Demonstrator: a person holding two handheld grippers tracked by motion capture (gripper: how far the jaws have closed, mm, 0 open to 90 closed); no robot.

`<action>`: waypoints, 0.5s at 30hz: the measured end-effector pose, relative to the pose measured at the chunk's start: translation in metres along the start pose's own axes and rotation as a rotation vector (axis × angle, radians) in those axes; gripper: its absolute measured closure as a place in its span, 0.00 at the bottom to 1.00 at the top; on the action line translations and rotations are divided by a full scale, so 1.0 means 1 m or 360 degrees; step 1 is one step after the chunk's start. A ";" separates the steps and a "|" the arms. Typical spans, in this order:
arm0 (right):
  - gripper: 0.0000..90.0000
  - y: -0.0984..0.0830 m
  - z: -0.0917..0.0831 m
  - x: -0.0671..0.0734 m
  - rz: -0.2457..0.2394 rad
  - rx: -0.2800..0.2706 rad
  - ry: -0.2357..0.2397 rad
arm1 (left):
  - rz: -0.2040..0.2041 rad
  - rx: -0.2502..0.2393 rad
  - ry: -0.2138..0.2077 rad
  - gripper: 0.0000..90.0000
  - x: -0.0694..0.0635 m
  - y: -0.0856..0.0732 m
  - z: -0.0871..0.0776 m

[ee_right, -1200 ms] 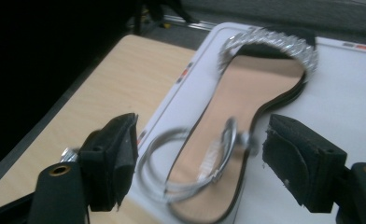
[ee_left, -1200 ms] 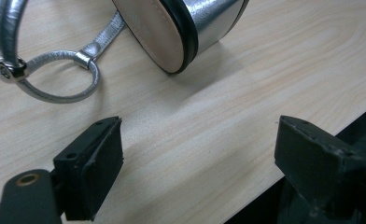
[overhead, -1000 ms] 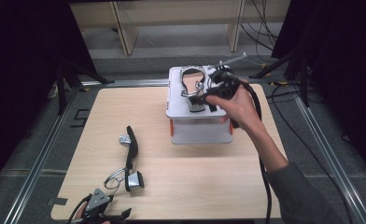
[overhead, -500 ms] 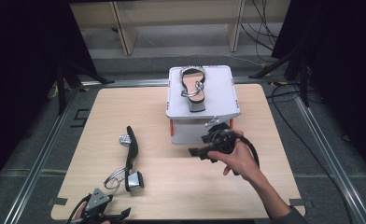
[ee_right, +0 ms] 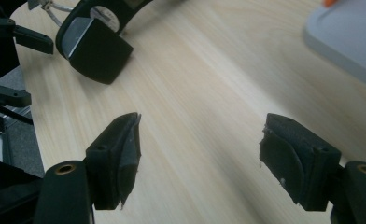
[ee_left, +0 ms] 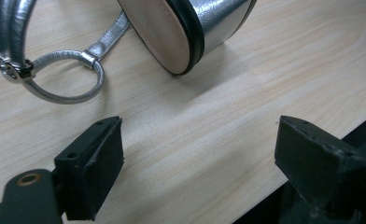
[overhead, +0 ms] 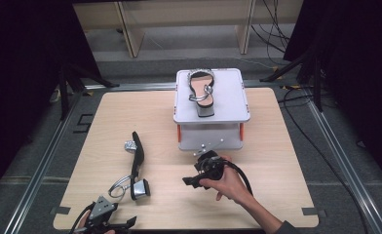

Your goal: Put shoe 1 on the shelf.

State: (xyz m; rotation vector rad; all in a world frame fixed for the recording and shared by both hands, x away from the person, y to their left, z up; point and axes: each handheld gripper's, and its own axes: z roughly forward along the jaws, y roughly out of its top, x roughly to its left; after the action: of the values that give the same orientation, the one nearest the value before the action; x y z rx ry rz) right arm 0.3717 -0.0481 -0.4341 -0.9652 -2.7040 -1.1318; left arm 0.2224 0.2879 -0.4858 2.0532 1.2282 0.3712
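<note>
The glossy silver block-heeled sandal (ee_left: 204,23) with smooth tan sole lies on the matt pale wood-grain table (ee_left: 246,121), beside rough black rubber pads (ee_left: 107,156)

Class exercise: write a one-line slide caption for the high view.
One silver sandal atop the grey box, its mate on the table, both grippers open.

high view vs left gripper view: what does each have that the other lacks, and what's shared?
High view alone: a silver sandal lying on the grey box, and the right gripper, jaws open and empty, low over the table.

Left gripper view alone: close detail of the strap ring and buckle and the left gripper, jaws open.

Shared: the second sandal, its block heel, and the wooden table.
</note>
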 end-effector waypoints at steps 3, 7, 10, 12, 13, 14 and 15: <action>0.32 0.005 0.015 0.010 -0.0042 0.0012 0.0036 | -0.0003 -0.0006 0.0001 0.17 0.000 0.000 0.000; 0.32 0.011 0.033 0.024 -0.0117 0.0042 0.0072 | -0.0005 -0.0012 0.0020 0.17 0.000 0.000 0.000; 0.32 0.014 0.038 0.031 -0.0114 0.0065 0.0089 | -0.0005 -0.0040 0.0005 0.17 0.000 0.000 -0.001; 0.32 0.015 0.041 0.031 -0.0146 0.0047 0.0086 | 0.0009 -0.0028 0.0030 0.17 0.001 0.000 -0.002; 0.32 0.015 0.040 0.031 -0.0142 0.0047 0.0084 | 0.0003 -0.0036 0.0011 0.17 0.001 0.000 -0.002; 0.32 0.014 0.040 0.030 -0.0150 0.0048 0.0070 | -0.0001 -0.0053 0.0002 0.17 0.001 0.000 -0.002; 0.32 0.014 0.038 0.029 -0.0136 0.0048 0.0059 | -0.0002 -0.0052 0.0035 0.17 0.001 0.000 -0.002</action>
State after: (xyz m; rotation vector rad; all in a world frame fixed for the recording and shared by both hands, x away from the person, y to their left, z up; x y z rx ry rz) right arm 0.3631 -0.0001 -0.4453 -0.8238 -2.7486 -1.1077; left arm 0.2216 0.2896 -0.4845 2.0256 1.2290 0.4112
